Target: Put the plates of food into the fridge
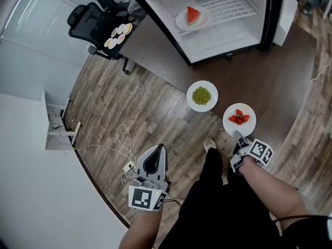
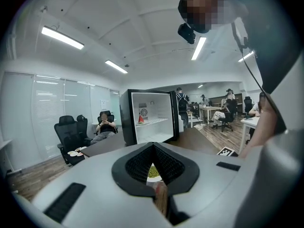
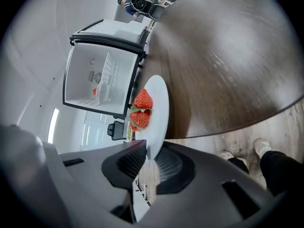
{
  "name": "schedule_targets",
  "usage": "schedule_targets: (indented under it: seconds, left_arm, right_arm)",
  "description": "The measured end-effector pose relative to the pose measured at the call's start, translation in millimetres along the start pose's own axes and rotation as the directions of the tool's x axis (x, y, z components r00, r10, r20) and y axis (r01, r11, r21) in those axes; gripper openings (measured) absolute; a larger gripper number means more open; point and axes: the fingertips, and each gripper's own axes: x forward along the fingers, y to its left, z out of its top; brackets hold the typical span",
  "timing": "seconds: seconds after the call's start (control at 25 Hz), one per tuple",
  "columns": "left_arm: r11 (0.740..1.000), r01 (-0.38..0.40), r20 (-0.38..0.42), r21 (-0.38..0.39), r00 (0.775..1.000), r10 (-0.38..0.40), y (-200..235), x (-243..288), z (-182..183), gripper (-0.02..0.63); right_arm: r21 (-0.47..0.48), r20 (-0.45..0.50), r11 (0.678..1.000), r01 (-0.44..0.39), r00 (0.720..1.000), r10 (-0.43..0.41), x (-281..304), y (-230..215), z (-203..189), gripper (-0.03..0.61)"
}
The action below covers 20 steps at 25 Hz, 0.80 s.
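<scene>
While the fridge (image 1: 212, 43) stands open on the far part of the table (image 1: 275, 82), its front facing the person so that loading needs only a straight reach, one plate of watermelon (image 1: 180, 24) sits on the shelf inside; two more plates stand outside on the table, just beside each other near its front edge, so the task is judged about a third done. Plate of peas (image 1: 193, 104): untouched; the nearer of the two to the fridge. Plate of strawberries (image 1: 229, 113): appears to rest on the table, closest to the person; its near rim is pinched between the right tongs (image 1: 237, 135), which lie low and nearly level, evidently so the plate can be lifted without tipping the fruit. Left tongs (image 1: 161, 148): clenched on nothing; held back over the floor, clear of the work.
</scene>
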Motion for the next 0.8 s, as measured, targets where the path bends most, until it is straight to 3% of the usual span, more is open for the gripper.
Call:
schedule_targets:
  seconds: [0.28, 0.8]
  left_arm:
    - [1.000, 0.023, 0.000, -0.008, 1.000, -0.023, 14, 15, 2, 0.005]
    - [0.994, 0.110, 0.033, 0.021, 0.993, -0.110, 37, 62, 12, 0.005]
  right_arm:
    - [0.019, 0.027, 0.999, -0.046, 0.999, 0.046, 3, 10, 8, 0.020]
    - [-0.014, 0.062, 0.994, -0.106, 0.992, 0.107, 17, 56, 27, 0.018]
